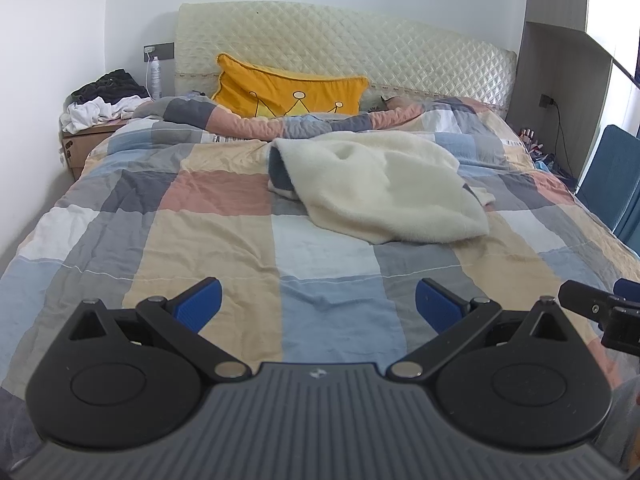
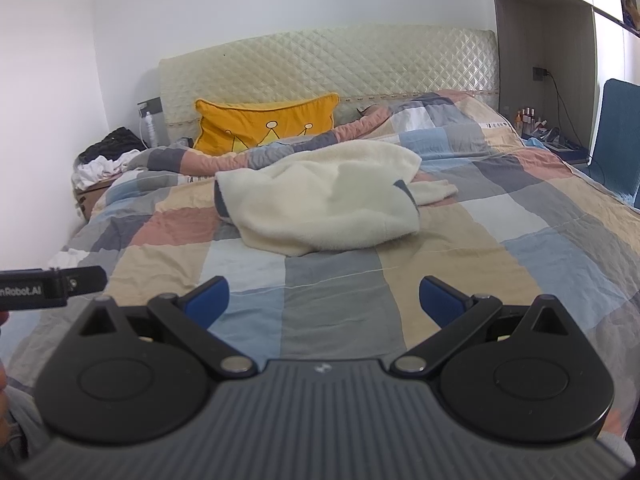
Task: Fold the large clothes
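A cream fleece garment (image 1: 384, 196) with dark blue-grey trim lies crumpled in the middle of the bed; it also shows in the right wrist view (image 2: 328, 204). My left gripper (image 1: 319, 304) is open and empty, held above the patchwork quilt (image 1: 224, 232) near the foot of the bed, well short of the garment. My right gripper (image 2: 324, 302) is open and empty, at about the same distance from the garment. Part of the right gripper shows at the right edge of the left wrist view (image 1: 600, 312), and part of the left gripper at the left edge of the right wrist view (image 2: 48, 286).
A yellow crown cushion (image 1: 288, 94) leans on the quilted headboard (image 1: 360, 48). A bedside box carries piled clothes (image 1: 104, 100). A blue chair (image 1: 612, 184) and a shelf unit (image 2: 540, 60) stand to the right of the bed.
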Demonstrator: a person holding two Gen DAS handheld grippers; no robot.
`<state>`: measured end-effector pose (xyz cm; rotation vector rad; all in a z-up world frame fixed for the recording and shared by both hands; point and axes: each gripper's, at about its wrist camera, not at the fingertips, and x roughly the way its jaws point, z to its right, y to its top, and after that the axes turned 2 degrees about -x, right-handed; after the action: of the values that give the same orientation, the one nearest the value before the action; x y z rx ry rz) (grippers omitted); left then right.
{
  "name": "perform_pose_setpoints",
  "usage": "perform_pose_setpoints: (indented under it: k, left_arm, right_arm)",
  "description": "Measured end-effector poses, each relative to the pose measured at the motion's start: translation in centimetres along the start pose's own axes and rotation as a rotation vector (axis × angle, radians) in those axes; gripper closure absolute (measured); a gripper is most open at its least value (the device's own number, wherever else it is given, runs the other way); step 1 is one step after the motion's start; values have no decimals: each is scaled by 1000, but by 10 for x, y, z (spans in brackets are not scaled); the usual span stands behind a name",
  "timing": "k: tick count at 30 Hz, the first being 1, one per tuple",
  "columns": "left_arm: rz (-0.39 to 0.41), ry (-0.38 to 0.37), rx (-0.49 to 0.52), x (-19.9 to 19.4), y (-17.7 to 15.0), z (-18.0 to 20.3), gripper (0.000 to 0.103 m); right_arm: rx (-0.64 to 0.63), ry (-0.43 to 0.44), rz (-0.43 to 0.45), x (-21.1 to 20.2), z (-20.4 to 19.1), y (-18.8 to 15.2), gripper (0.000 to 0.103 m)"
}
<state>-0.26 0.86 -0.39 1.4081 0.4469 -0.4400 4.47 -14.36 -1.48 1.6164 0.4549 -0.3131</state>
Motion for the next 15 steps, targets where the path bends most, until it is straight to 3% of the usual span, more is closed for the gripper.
perform_pose_setpoints:
  k: [15]
  left_arm:
    - [-6,13,4,4,-6,1,0]
  right_arm:
    - [0,3,-8,4,0,-1,0]
